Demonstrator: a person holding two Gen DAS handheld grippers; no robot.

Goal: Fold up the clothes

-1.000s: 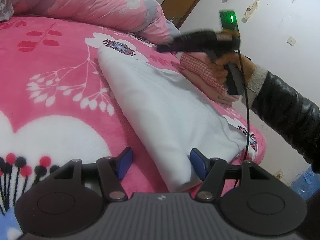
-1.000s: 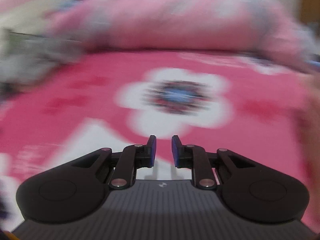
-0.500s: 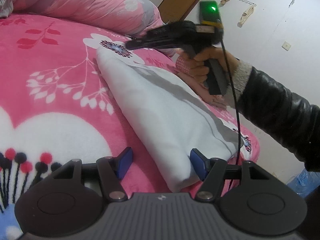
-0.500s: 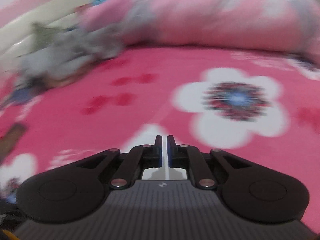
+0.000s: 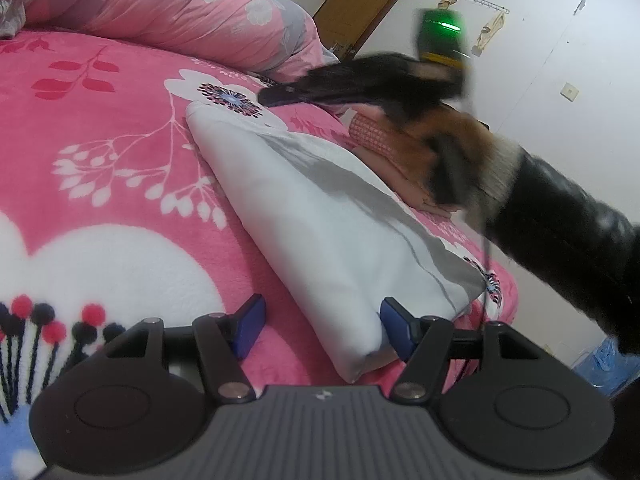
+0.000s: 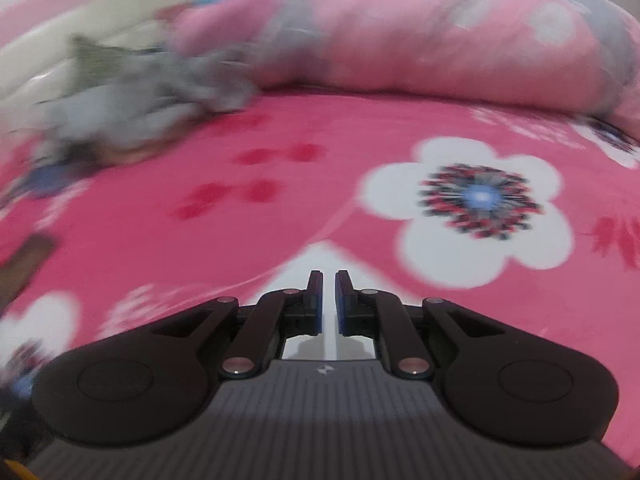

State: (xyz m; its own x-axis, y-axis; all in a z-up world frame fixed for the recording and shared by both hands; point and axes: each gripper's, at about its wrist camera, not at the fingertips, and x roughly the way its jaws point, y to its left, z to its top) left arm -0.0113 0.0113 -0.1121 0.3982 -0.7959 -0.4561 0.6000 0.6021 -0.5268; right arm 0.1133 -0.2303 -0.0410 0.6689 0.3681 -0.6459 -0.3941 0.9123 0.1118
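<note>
Softly, a smooth white folded cloth is lying on the fleecy pink floral blanket; left gripper is gaping around its corner, right gripper is clenched, empty.

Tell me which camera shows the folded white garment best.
The left wrist view. There the white garment lies in full length across the pink blanket, its near corner between the open left gripper fingers. The right wrist view shows only a small white sliver around the shut right gripper, blurred by motion.
</note>
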